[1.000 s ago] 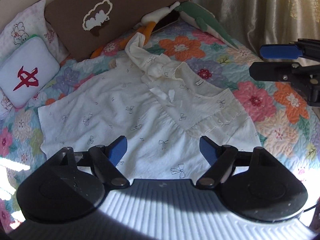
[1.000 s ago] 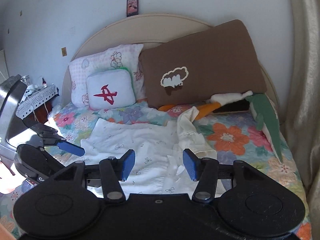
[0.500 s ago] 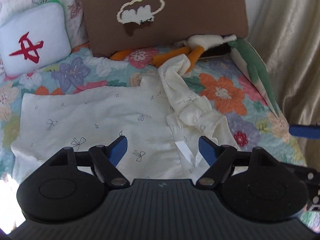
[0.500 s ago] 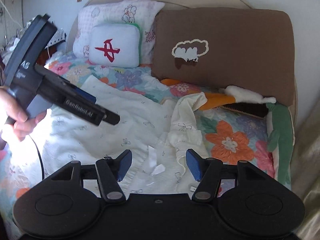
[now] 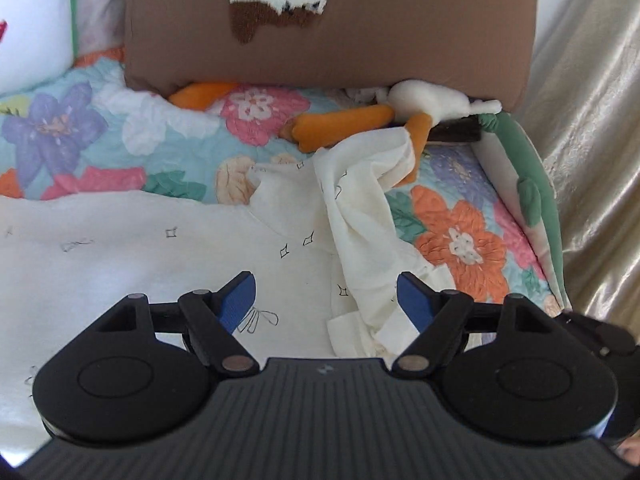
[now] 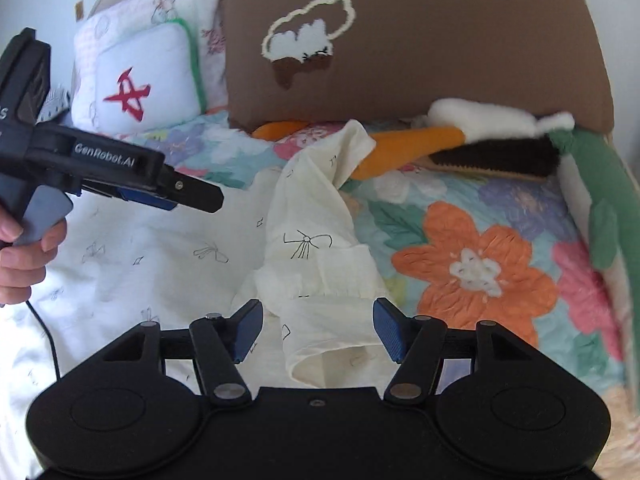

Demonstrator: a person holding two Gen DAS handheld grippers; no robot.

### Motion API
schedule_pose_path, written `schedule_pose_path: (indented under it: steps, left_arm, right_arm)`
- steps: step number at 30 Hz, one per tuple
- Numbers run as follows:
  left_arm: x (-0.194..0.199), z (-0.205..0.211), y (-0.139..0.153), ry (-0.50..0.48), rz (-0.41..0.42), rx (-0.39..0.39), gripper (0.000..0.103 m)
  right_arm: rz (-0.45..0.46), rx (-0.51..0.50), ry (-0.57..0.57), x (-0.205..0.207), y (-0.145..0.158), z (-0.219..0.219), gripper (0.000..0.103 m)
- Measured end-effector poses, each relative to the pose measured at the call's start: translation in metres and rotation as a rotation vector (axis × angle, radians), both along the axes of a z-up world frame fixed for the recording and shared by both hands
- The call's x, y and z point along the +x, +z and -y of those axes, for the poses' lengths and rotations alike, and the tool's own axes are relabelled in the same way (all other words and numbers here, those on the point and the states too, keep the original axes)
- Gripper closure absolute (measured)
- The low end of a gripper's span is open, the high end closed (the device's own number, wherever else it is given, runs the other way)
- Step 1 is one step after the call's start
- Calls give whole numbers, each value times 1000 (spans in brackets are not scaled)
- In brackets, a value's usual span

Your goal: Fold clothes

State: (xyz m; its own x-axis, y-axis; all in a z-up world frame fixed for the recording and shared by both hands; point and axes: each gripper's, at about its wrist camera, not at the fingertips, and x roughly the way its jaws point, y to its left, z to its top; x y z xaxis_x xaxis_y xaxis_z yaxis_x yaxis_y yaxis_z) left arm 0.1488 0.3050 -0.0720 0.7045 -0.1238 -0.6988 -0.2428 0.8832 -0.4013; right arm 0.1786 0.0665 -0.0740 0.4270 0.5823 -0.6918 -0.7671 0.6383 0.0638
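A cream garment (image 5: 140,248) printed with small black bows lies spread on the floral quilt (image 5: 460,240). Its crumpled sleeve (image 5: 360,216) runs up toward the brown pillow. My left gripper (image 5: 326,296) hovers open just over the sleeve's lower end, with its pads off the cloth. In the right wrist view the sleeve (image 6: 312,216) ends in an open cuff (image 6: 332,344) that lies between the spread jaws of my right gripper (image 6: 318,328), untouched. The left gripper (image 6: 172,192) reaches in from the left over the garment's body (image 6: 140,264), held by a hand (image 6: 24,248).
A brown pillow (image 6: 420,40) with a cloud patch and a white cushion (image 6: 148,76) with a red mark stand at the headboard. A plush toy with orange legs (image 6: 412,148) and a green plush (image 6: 600,200) lie beside the sleeve. A gold curtain (image 5: 592,120) hangs on the right.
Both grippers have come down and forward, close over the sleeve. The left wrist view swung from the garment's body to the sleeve. The right jaws stand a little wider.
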Motion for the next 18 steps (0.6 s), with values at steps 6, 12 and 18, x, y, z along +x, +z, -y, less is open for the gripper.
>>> schedule_pose_path:
  steps: [6,12,18]
  left_arm:
    - [36,-8,-22,-38,-43,-56,25]
    - [38,-3,-38,-65,-89,-52,25]
    - [56,-8,-44,-38,-83,-68,25]
  right_arm:
    - [58,-48,-51,21,-38,9,17]
    - [88,59,-54,27,-50,39,96]
    - [120,114,-174,46,-43,57,102]
